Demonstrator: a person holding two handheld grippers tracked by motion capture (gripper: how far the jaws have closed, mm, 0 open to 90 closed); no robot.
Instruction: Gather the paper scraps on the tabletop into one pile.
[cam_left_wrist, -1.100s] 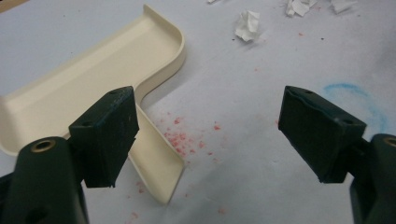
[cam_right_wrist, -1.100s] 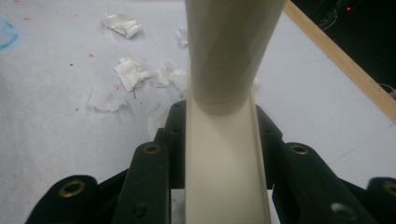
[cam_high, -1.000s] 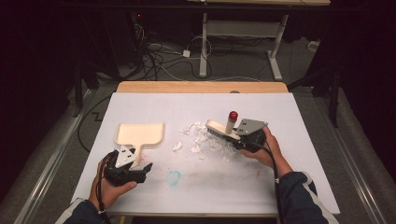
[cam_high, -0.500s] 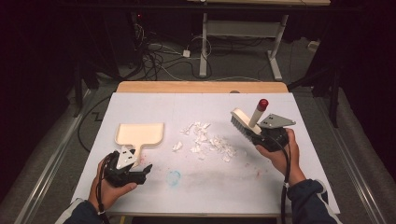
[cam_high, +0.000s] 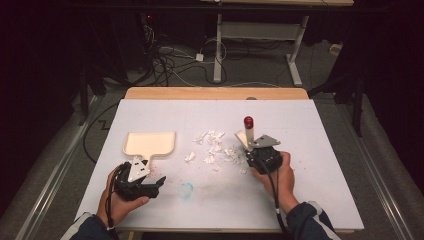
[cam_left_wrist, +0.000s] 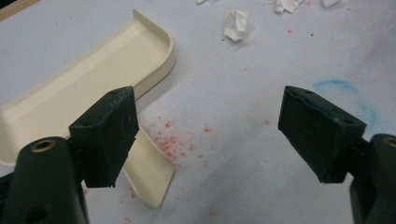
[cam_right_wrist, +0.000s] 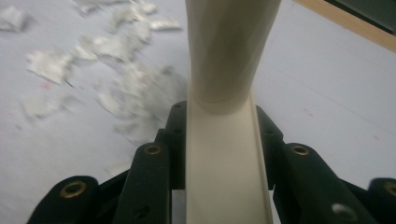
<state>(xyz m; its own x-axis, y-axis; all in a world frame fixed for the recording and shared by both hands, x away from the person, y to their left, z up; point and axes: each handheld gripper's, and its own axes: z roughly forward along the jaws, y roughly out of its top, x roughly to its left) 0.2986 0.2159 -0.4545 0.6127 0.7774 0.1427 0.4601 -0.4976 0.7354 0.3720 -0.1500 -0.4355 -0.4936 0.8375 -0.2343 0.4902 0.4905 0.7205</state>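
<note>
Left gripper: we see it nearest the bottom edge of the high view, lower left, held in the person's left hand. Its jaws stand wide apart with nothing between them; in the left gripper view the bare table shows in the gap.

Dustpan: we find this cream pan just above the left gripper in the high view, lying flat on the table, its handle pointing down toward that gripper. In the left gripper view the handle end lies just beside the left-hand jaw; we cannot tell whether they touch.

Blue mark: a faint smear on the table, right of the left gripper; it shows at the right of the left gripper view.

Right gripper: we see it right of centre in the high view, held in the right hand. Its jaws are closed on the cream brush handle, which runs up between them in the right gripper view.

Brush: it stands steeply tilted above the right gripper, its red tip uppermost, its cream body clamped below.

Paper scraps: we see white bits scattered at the centre of the table, between the dustpan and the right gripper, the nearest ones just left of that gripper.

Table: white-topped, with a wooden strip along its far edge.
</note>
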